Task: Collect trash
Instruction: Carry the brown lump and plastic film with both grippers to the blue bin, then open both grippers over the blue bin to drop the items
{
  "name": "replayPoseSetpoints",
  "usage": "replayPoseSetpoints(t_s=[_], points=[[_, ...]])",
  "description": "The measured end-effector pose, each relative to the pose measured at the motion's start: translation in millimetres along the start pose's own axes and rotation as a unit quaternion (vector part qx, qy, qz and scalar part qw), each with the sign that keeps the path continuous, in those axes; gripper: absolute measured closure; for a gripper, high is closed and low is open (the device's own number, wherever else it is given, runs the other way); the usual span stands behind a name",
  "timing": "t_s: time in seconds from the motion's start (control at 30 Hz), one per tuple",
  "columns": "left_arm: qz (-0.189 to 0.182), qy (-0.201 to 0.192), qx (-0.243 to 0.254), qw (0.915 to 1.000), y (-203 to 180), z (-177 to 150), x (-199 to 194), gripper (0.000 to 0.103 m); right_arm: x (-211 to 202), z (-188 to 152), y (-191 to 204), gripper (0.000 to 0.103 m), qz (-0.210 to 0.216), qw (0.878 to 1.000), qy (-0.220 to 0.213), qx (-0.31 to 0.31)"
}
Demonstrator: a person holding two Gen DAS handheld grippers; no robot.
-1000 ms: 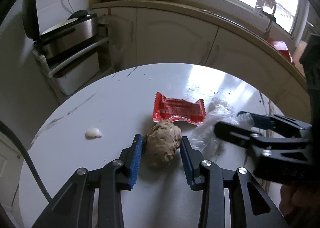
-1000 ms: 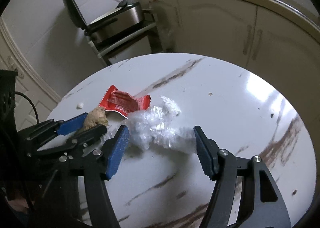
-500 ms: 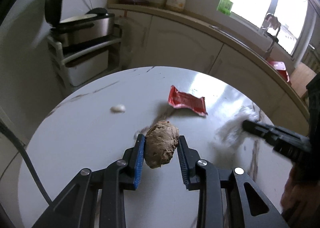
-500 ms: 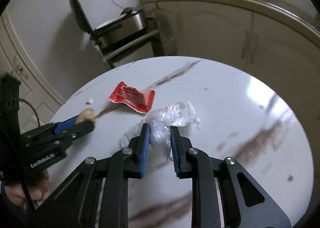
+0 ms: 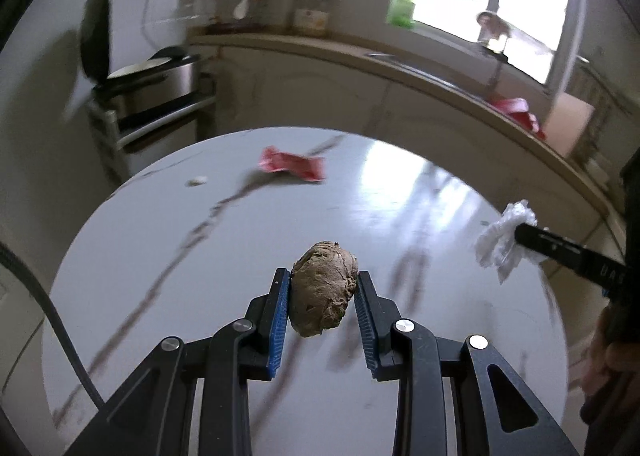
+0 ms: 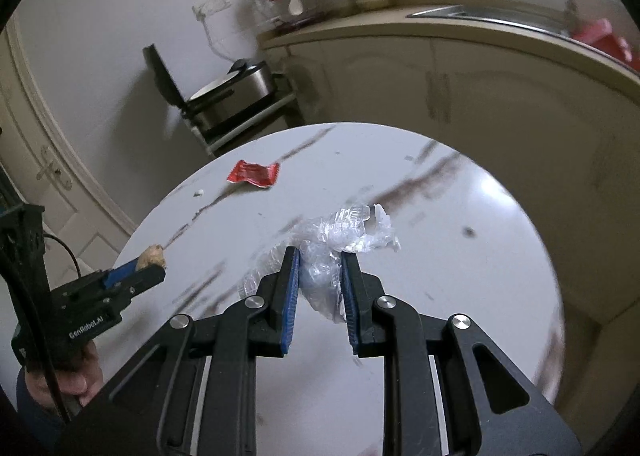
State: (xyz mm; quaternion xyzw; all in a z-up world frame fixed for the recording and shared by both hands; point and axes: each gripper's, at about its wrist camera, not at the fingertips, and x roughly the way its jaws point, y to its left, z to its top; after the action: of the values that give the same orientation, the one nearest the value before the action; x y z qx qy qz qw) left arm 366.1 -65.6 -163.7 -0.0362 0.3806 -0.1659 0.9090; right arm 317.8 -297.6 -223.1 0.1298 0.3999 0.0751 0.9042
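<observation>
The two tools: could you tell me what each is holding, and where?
Left tool grips the brown lump by its sides; right tool pinches the crumpled clear plastic at its near end.

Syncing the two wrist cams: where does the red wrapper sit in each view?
Left wrist: red wrapper lies upper centre, at the far part of the table.
Right wrist: red wrapper lies left of centre, also far on the table.
Shared landmark: small white scrap just left of it.
</observation>
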Motion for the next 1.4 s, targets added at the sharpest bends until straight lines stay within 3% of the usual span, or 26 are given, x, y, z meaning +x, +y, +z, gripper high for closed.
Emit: replayPoseSetpoints(t_s=[0.37, 0.57, 0.8, 1.03, 1.27, 1.4], points=[[-0.095, -0.009, 0.079, 0.9923, -119.7, -2.5, -15.1, 0.075, -111.1, -44.4, -73.4, 0.084, -0.042, 0.995, -0.071, 0.055], [-0.154, 0.003, 0.138, 0.9784, -206.7, -9.7, -3.5, 0.075, -169.5, -75.7, -129.1, 0.084, -0.092, 0.986, -0.099, 0.095], [-0.203, 0.048, 0.188, 0.9597, -283.4, -24.8, 30.0, 0.075, -211.8, -118.8, -200.3, 0.084, -0.145, 0.973, -0.092, 0.152], [-0.207, 0.121, 0.230, 0.9433, -345.8, -58.6, 86.7, 0.075, -198.3, -166.8, -269.8, 0.083, -0.170, 0.960, -0.042, 0.216], [-0.174, 0.226, 0.225, 0.9315, -366.6, -86.8, 175.0, 0.075, -134.4, -220.2, -331.1, 0.083, -0.171, 0.940, 0.038, 0.292], [-0.163, 0.261, 0.228, 0.9235, -379.5, -98.8, 209.0, 0.074, -103.7, -241.4, -357.6, 0.083, -0.170, 0.926, 0.070, 0.331]])
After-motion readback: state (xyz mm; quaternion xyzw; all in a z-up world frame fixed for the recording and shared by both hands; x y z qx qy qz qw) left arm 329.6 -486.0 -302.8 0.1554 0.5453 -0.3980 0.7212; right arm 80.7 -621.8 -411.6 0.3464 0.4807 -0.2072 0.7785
